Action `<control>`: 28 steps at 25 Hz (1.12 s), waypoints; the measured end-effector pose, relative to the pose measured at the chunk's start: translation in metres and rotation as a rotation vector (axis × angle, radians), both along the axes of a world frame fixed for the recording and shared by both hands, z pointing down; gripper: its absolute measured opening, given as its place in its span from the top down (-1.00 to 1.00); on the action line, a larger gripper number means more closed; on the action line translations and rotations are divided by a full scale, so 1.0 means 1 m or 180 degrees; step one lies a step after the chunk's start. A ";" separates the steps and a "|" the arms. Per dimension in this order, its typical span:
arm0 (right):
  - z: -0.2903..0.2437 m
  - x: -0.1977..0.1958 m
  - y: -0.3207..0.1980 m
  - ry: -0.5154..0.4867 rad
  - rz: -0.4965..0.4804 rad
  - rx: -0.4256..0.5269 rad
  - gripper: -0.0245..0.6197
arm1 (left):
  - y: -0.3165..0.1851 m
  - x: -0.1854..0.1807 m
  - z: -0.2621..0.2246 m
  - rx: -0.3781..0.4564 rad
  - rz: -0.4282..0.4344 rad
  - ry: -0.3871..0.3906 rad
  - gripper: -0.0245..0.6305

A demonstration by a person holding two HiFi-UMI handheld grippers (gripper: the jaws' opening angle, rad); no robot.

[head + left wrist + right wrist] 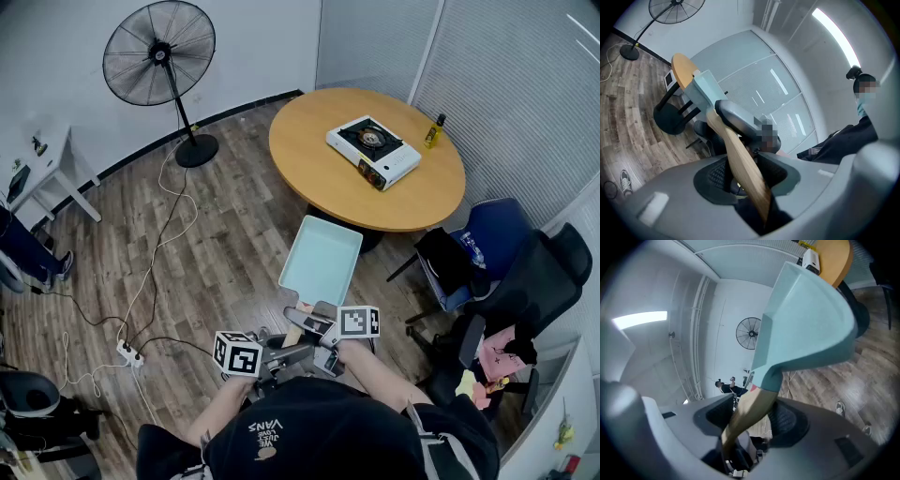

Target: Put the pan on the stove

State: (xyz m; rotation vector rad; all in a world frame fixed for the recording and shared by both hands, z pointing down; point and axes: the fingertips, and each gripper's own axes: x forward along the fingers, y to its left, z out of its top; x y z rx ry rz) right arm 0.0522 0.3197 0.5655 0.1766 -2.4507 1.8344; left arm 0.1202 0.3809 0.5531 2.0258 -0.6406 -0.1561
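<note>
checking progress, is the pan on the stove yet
Off. The pan hangs over the floor, short of the table; the stove stands bare.

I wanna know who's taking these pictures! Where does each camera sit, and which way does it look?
Head view: on the person's head, looking down at the pan, table and stove; cap, arms, left gripper and right gripper show.
Left gripper view: on the left gripper, looking along the handle clamped in its jaws toward the table; right gripper ahead.
Right gripper view: on the right gripper, looking along the handle it clamps at the pan; its jaws show.
Shared: all three show pan, table and fan.
</note>
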 end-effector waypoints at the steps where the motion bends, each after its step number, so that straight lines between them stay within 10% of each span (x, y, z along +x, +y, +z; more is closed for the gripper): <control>1: -0.001 -0.001 0.000 0.0003 -0.0003 0.0003 0.24 | 0.000 -0.001 -0.001 0.0006 0.0002 -0.0002 0.50; 28: -0.013 -0.068 -0.117 -0.0039 0.0442 0.0012 0.24 | -0.109 -0.078 -0.011 0.0045 0.0359 -0.0014 0.50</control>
